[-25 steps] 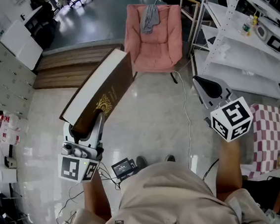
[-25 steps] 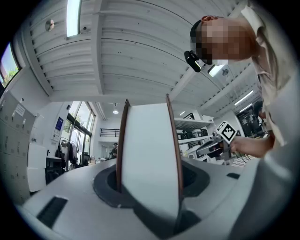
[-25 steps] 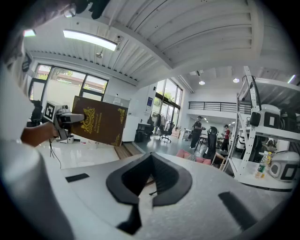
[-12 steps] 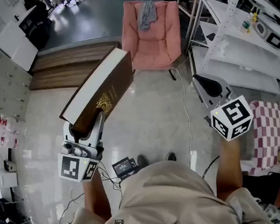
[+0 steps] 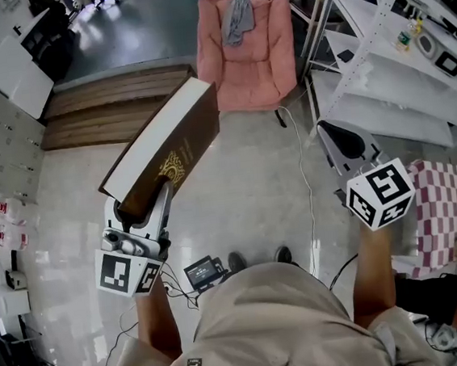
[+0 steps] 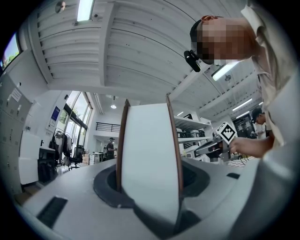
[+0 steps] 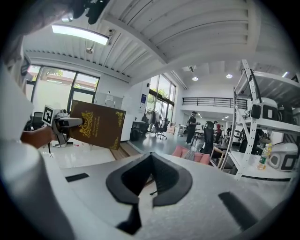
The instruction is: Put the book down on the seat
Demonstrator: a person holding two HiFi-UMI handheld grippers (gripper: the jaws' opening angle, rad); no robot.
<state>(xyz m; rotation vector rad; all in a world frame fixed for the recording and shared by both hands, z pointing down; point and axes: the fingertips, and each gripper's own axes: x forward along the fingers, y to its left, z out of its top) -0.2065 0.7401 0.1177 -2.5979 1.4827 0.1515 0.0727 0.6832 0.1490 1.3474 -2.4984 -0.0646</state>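
Note:
A thick brown book [image 5: 168, 148] with gold print on its cover is held up tilted over the floor, with my left gripper [image 5: 146, 204] shut on its lower end. In the left gripper view its white page edge [image 6: 149, 159] fills the space between the jaws. The seat, a pink armchair [image 5: 257, 57], stands well ahead of the book, and a grey cloth [image 5: 237, 19] hangs over its back. My right gripper [image 5: 336, 137] hovers at the right with nothing in it, jaws together. From the right gripper view the book [image 7: 97, 124] shows at the left.
White metal shelving [image 5: 386, 64] with appliances stands at the right, close to the armchair. Wooden steps [image 5: 115, 109] lie at the left behind the book. A white cable [image 5: 303, 170] runs over the glossy floor. A pink checked cloth [image 5: 451, 211] is at the far right.
The armchair and steps have slid slightly up the view. Both grippers keep the same pose, and the book stays in the left one.

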